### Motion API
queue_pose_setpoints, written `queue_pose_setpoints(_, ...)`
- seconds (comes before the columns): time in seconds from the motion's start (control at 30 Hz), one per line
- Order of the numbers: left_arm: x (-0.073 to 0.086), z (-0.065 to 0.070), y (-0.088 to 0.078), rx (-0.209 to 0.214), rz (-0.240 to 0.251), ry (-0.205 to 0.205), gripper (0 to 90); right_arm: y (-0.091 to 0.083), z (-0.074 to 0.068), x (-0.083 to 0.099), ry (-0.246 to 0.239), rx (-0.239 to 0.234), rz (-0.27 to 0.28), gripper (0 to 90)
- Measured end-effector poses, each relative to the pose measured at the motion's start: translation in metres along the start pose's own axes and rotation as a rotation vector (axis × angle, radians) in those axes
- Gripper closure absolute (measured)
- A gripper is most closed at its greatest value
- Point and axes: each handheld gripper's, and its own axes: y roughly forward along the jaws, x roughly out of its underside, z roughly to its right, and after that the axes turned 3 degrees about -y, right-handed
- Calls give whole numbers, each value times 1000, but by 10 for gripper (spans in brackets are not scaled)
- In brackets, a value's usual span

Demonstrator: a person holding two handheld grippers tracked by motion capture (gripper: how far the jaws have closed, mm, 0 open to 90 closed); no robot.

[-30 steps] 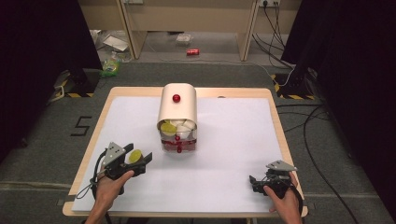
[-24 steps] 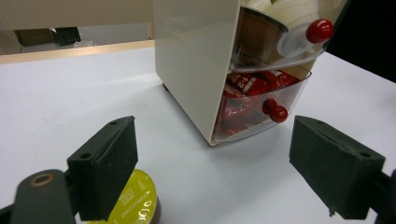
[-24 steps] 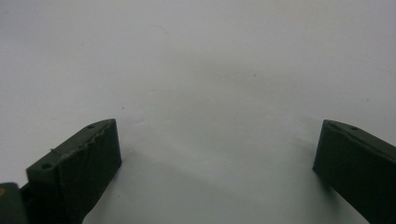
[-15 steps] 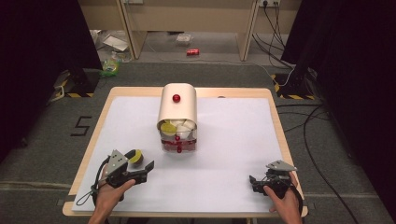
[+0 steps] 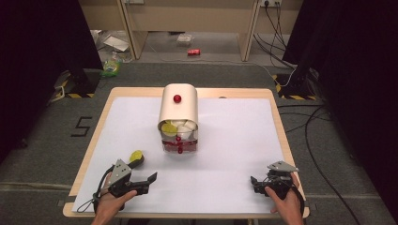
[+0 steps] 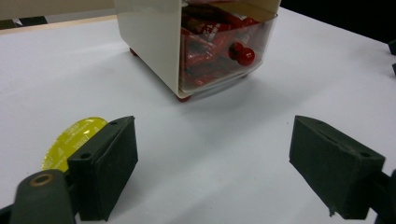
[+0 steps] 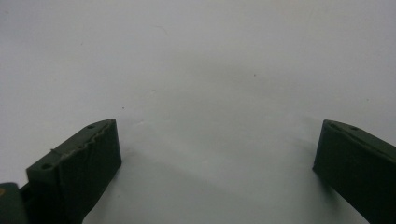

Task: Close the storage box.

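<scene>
Wooden table topped with a white sheet. At its centre, cream rounded-top cabinet, its clear lower drawer packed with red sachets. Left gripper near the front-left edge, jaws spread wide, nothing between them. Right gripper at front right, jaws likewise wide and empty. Flat yellow round pod lies on the sheet just beside the left gripper's outer jaw.

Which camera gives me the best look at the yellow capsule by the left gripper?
The left gripper view: the yellow capsule lies close on the white sheet, though its jaw covers one edge. The high view shows the capsule small, beside the left gripper, clear of it.
</scene>
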Motion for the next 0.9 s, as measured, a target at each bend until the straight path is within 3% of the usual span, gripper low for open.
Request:
queue_pose_setpoints(0.5, 18, 5, 0, 8, -68, 41, 148, 0, 0, 0, 6, 0, -2, 8)
queue_pose_setpoints(0.67, 22, 5, 1, 1, -85, 89, 148, 0, 0, 0, 5, 0, -1, 8)
queue_pose_setpoints(0.83, 26, 5, 0, -3, -98, 87, 148, 0, 0, 0, 5, 0, -1, 8)
queue_pose_setpoints(0.87, 27, 6, -1, -3, -107, 71, 148, 0, 0, 0, 3, 0, -2, 8)
queue_pose_setpoints(0.9, 27, 5, -1, -2, -101, 83, 148, 0, 0, 0, 1, -1, 0, 8)
